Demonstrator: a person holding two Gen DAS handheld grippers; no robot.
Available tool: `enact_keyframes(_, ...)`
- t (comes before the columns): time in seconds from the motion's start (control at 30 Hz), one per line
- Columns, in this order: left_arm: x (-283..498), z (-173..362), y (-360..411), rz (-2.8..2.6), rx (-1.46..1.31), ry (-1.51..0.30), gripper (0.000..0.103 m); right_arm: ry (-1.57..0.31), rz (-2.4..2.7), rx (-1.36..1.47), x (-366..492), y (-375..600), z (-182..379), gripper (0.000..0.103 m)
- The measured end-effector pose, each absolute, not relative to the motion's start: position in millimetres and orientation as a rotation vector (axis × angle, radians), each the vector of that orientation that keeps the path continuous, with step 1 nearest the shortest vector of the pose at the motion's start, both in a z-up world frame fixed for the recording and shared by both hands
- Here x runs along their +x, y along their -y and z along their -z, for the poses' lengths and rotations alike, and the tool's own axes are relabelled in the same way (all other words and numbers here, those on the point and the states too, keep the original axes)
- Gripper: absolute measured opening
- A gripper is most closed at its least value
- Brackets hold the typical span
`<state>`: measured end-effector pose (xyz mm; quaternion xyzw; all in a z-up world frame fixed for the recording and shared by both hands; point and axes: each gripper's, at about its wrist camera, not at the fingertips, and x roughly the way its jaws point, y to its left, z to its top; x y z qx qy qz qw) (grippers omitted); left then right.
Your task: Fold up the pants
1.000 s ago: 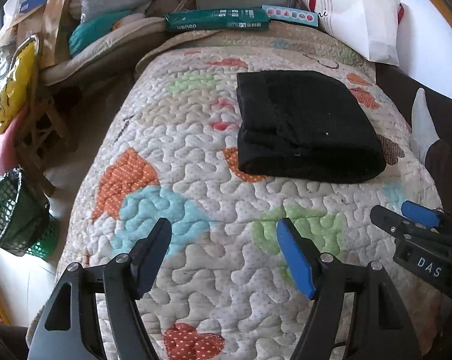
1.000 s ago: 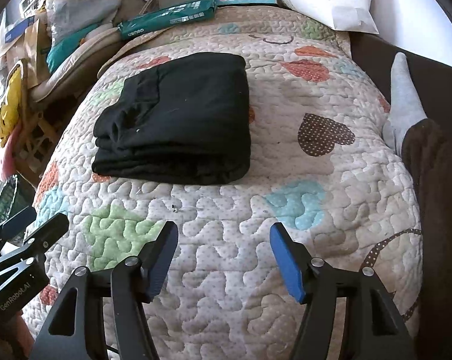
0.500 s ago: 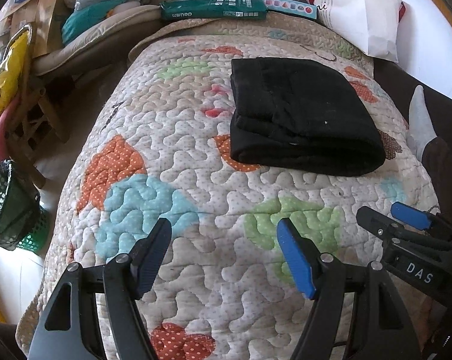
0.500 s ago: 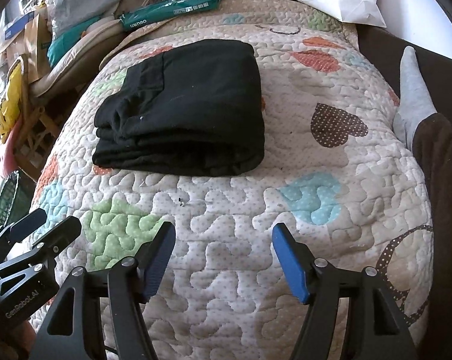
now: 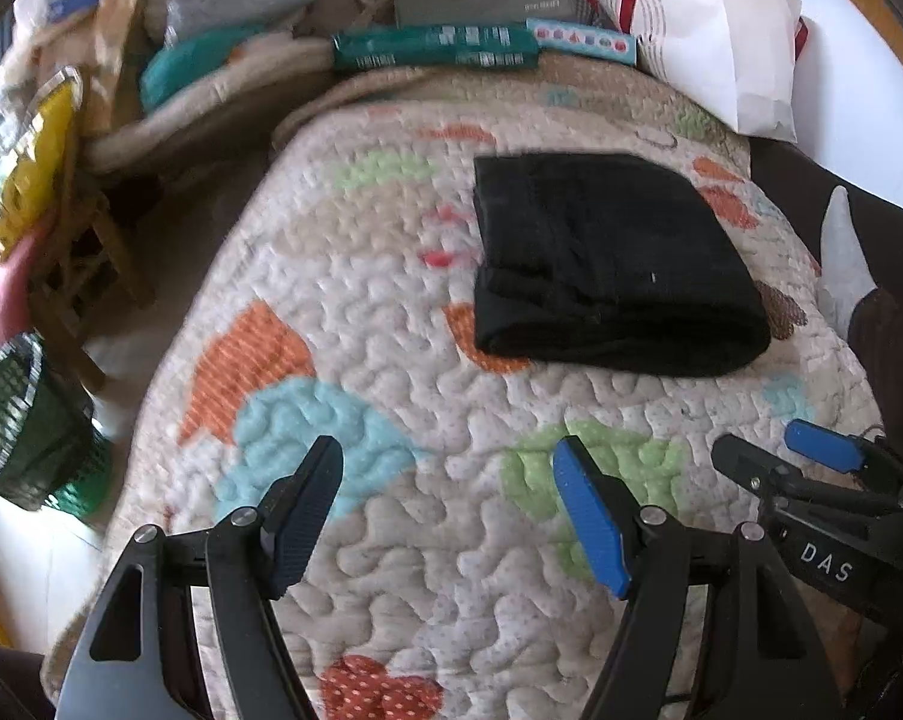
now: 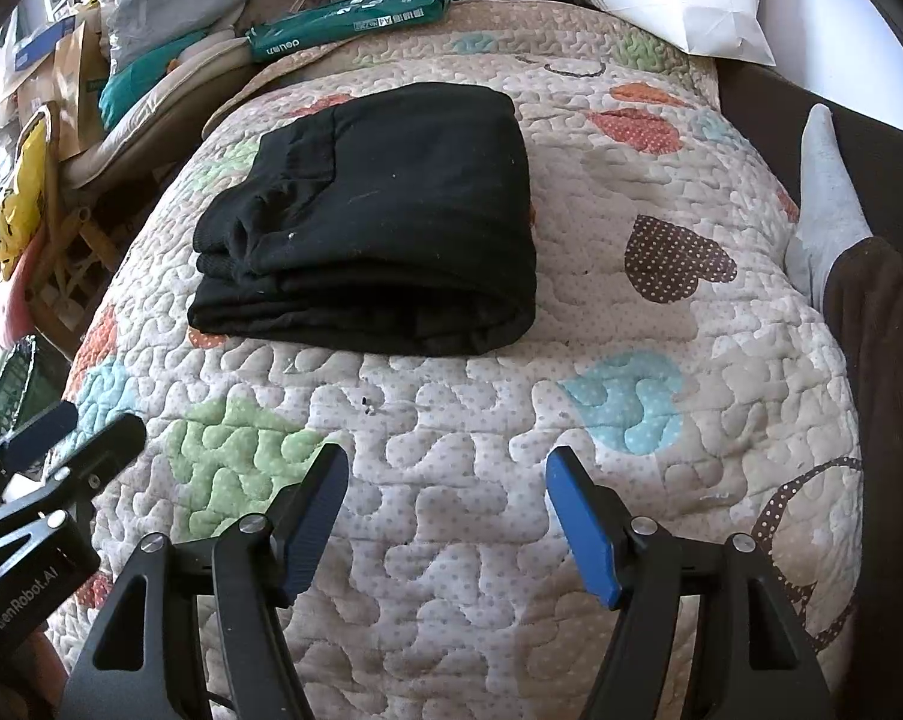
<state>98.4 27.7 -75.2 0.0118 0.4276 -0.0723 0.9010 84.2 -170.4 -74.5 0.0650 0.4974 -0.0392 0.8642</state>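
The black pants (image 6: 379,222) lie folded on the quilt (image 6: 451,480), long axis across it, folded edge nearest. The left gripper (image 5: 445,504) and right gripper (image 6: 445,516) hover apart from them, fingers spread, empty.

Matt black cloth pants (image 6: 379,222), puffy stitched quilt (image 6: 451,450)

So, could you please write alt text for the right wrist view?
Folded black pants lie on a heart-patterned quilt. The right hand-held gripper hangs open and empty nearer the camera, apart from them, and the left hand-held gripper shows at the left edge.
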Motion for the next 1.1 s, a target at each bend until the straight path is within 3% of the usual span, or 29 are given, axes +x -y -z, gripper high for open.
enact_keyframes(0.13,85,54,-27,0.092,0.074,-0.719,0.073,-1.007,0.084,0.099,83,166,68,0.074)
enact_keyframes(0.2,75,40,-26,0.055,0.098,-0.613,0.086,-0.968,0.089,0.065,81,162,61,0.074)
enact_keyframes(0.3,61,23,-26,-0.011,0.138,-0.460,0.097,-0.921,0.096,0.024,77,157,52,0.074)
enact_keyframes(0.43,52,1,-22,-0.041,0.204,-0.341,0.103,-0.879,0.099,-0.018,74,151,44,0.074)
enact_keyframes(0.63,58,-9,-17,0.065,0.209,-0.413,0.103,-0.850,0.106,-0.034,72,148,37,0.074)
enact_keyframes(1.1,73,29,-8,0.178,0.188,-0.652,0.103,-0.858,0.113,-0.001,72,152,36,0.075)
